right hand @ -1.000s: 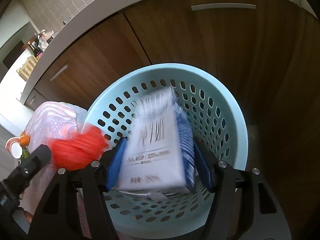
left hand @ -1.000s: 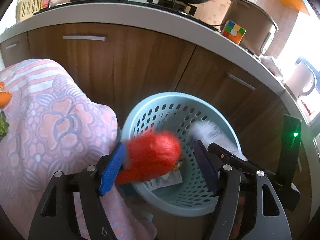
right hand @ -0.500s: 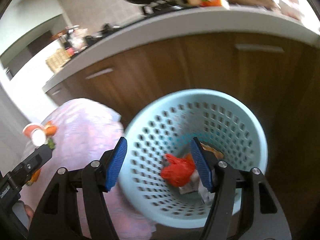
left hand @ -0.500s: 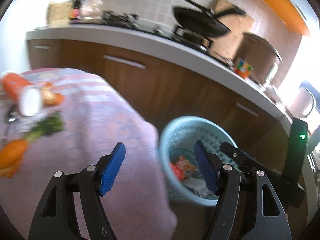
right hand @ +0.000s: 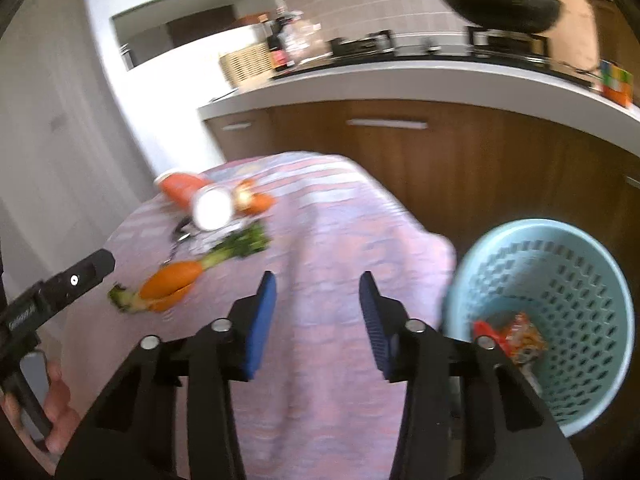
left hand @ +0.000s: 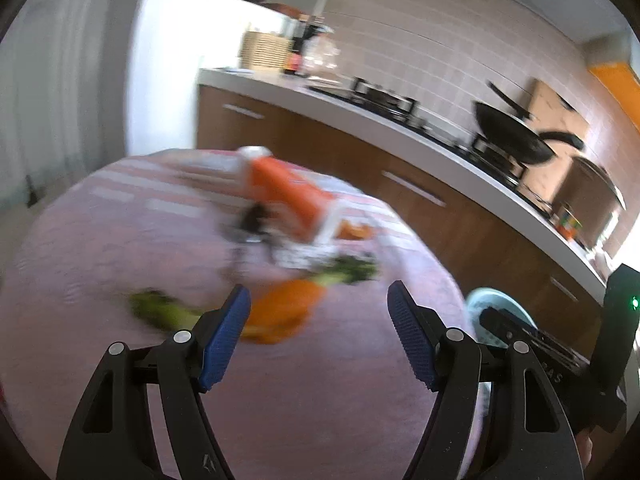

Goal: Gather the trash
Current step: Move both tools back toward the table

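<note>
Blurred trash lies on the pink-clothed table [left hand: 120, 240]: an orange tube [left hand: 284, 196] on its side, orange peel [left hand: 284, 312] and green stalks [left hand: 160, 312]. My left gripper [left hand: 318, 320] hovers open just short of the peel, holding nothing. In the right wrist view the same tube [right hand: 188, 192], peel [right hand: 172, 280] and stalks [right hand: 240, 246] lie far left. My right gripper [right hand: 318, 312] hangs over bare cloth, its jaws closing with nothing between them. The light blue basket [right hand: 560, 272] stands to its right on the floor, holding a red bag [right hand: 486, 330] and a snack wrapper [right hand: 524, 340].
Brown cabinets [right hand: 460, 168] under a white counter [right hand: 400, 76] run behind the table and basket. A wok [left hand: 516, 136] sits on the stove, and a colour cube [right hand: 616, 80] on the counter. A spoon [right hand: 178, 236] lies by the tube. A hand [right hand: 60, 412] holds the left gripper's handle.
Both grippers let go of the red bag and the white carton over the basket, then swung left toward the table. The right jaws now stand narrower.
</note>
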The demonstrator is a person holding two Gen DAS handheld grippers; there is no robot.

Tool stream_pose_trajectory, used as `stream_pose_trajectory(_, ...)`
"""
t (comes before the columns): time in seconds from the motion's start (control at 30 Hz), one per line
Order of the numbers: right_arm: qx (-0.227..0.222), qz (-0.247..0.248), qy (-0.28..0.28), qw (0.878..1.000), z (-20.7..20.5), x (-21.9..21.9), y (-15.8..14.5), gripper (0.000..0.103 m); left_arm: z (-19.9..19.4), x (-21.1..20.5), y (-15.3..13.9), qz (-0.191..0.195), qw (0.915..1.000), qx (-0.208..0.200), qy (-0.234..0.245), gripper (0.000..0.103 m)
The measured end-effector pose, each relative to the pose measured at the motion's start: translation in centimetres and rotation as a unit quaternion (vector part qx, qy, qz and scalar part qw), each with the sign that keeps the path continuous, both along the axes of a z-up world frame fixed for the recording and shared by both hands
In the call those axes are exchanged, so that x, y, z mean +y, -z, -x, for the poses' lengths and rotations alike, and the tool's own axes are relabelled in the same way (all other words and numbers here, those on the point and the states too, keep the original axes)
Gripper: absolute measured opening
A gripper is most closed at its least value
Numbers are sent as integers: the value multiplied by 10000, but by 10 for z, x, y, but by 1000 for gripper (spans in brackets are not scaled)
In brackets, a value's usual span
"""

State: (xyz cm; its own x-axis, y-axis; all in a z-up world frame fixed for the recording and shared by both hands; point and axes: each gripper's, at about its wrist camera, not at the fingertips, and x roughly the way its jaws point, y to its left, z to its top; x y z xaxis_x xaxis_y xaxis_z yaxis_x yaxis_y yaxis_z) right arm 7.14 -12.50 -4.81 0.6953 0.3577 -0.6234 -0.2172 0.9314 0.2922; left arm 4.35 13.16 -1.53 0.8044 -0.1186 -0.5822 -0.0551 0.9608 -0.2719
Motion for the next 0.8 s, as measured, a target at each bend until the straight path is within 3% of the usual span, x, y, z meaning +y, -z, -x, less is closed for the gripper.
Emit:
stream_pose_trajectory(0.2, 269, -153, -499, 9983, -16, 64, 23, 31, 2, 53, 23, 102, 9968, 431, -659, 67)
stream_pose_trajectory(0.33, 424, 99, -491, 9978, -22, 82, 33, 31, 0, 66, 41, 504, 9944, 685, -626, 64)
stream_pose_trajectory(0.57, 523, 17, -433, 9977, -27, 76, 37, 31, -22, 76, 63, 1151, 9864, 1011, -591, 62)
stream_pose_trajectory(0.7, 504, 45, -437, 9978, -28, 77, 37, 31, -39, 72, 61, 1034, 9866, 1075, -662, 62)
stream_pose_trajectory(0.8, 494, 43, -466, 9977, -29, 77, 38, 31, -51, 65, 59, 655, 9895, 1115, -647, 60)
